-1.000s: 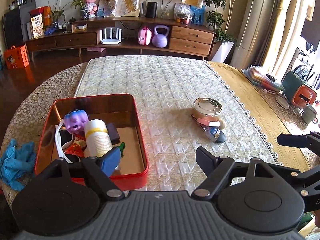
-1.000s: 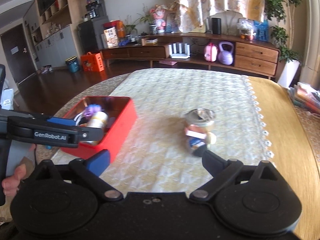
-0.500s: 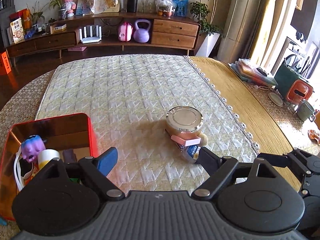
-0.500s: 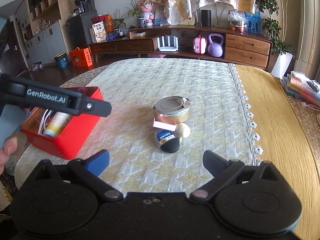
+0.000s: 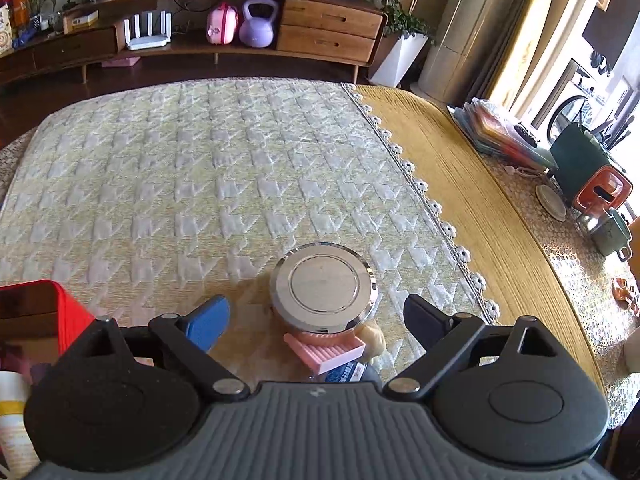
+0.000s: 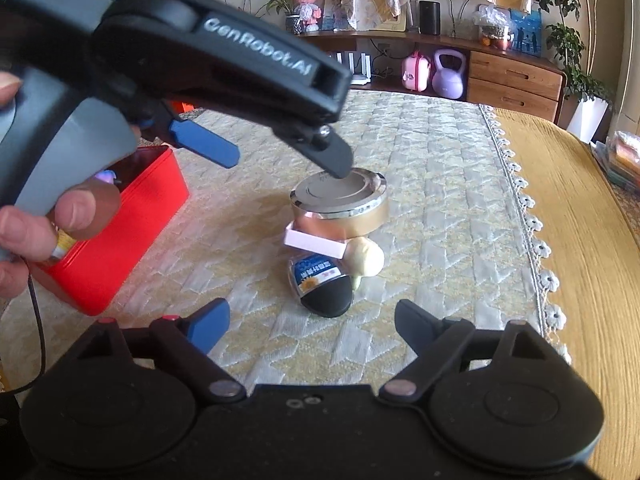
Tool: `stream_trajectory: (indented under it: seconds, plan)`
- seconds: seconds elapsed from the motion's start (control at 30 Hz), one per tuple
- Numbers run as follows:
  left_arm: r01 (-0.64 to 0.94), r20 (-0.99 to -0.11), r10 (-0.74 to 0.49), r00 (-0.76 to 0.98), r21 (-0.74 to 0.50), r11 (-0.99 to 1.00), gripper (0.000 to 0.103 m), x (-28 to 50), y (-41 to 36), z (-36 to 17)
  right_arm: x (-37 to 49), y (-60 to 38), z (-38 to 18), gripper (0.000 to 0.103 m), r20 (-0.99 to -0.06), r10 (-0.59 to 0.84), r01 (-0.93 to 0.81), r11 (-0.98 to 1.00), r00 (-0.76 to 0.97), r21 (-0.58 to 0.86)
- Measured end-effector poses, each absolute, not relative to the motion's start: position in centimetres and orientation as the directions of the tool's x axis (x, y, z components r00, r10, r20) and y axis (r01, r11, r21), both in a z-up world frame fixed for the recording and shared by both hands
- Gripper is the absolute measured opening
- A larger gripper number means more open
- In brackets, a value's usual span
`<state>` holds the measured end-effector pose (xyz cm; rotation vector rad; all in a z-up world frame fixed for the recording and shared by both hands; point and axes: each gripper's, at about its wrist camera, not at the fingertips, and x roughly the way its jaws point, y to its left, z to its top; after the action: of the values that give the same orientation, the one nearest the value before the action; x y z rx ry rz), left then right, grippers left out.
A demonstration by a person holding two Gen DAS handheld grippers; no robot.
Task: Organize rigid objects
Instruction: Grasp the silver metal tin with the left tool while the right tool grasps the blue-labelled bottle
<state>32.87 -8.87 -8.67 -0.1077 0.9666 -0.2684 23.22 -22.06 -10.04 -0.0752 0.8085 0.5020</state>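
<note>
Tin (image 5: 323,289), round and metal-lidded, stands on the quilted desk (image 5: 200,184) right of the red box (image 6: 120,236), touching a pink ridged block (image 5: 326,350), a small bottle (image 6: 322,280) and a cream lump (image 6: 366,256). Left claw (image 5: 316,316) hovers released above the tin; right claw (image 6: 312,320) waits released nearby. Advice: straddle the tin's wall squarely, descend clear of the neighbours, then clench.

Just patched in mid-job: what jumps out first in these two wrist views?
The left gripper, open, hangs right above the shiny round tin at mid-cloth. A pink ridged block, a pale round piece and a small labelled jar crowd the tin's near side. The red box sits to the left, and the right gripper waits open, short of the pile.
</note>
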Motion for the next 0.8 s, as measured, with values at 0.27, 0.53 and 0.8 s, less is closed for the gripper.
stream_trajectory:
  seconds: [0.27, 0.53, 0.8]
  plan:
    - [0.174, -0.814, -0.273, 0.512, -0.212, 0.962, 0.095, 36.2, -11.0, -10.1, 24.9, -21.2, -11.2, 0.081, -0.722, 0.405, -0.470, 0.874, 0.560, 0.126]
    - [0.175, -0.841, -0.241, 0.484, -0.177, 0.969, 0.095, 37.6, -11.8, -12.2, 25.8, -20.2, -11.9, 0.077, -0.721, 0.395, -0.481, 0.871, 0.570, 0.097]
    - [0.153, -0.841, -0.221, 0.494, -0.166, 0.974, 0.095, 37.7, -11.6, -13.2, 25.6, -19.0, -12.2, 0.064, -0.715, 0.339, -0.467, 0.884, 0.612, 0.020]
